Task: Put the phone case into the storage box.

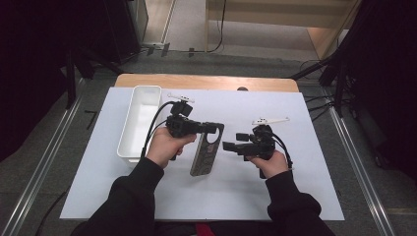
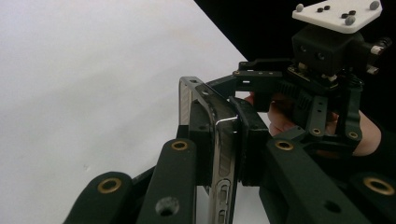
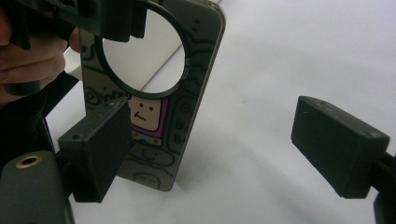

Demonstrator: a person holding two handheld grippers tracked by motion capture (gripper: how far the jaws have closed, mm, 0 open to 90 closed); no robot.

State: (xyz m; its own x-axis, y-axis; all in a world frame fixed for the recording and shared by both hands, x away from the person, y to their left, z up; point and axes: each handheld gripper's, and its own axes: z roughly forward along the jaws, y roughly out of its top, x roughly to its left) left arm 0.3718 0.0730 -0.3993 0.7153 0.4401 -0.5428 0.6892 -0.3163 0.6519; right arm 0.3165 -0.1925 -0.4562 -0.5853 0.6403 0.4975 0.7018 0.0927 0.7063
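The white sheet (image 1: 255, 191) is bare in front of the hands and out to the right, so there is lots of room. The white bin (image 1: 141, 118) blocks the left. The phone (image 1: 206, 150) stands in the middle gap.

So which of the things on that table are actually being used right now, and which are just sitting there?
In use:
- phone case, dark with cartoon drawings and a round ring, clamped by the left gripper
- right gripper, jaws open, close beside the case

Just sitting there:
- white bin on the left, apart from both grippers
- white sheet covering the table, which merely bears the work
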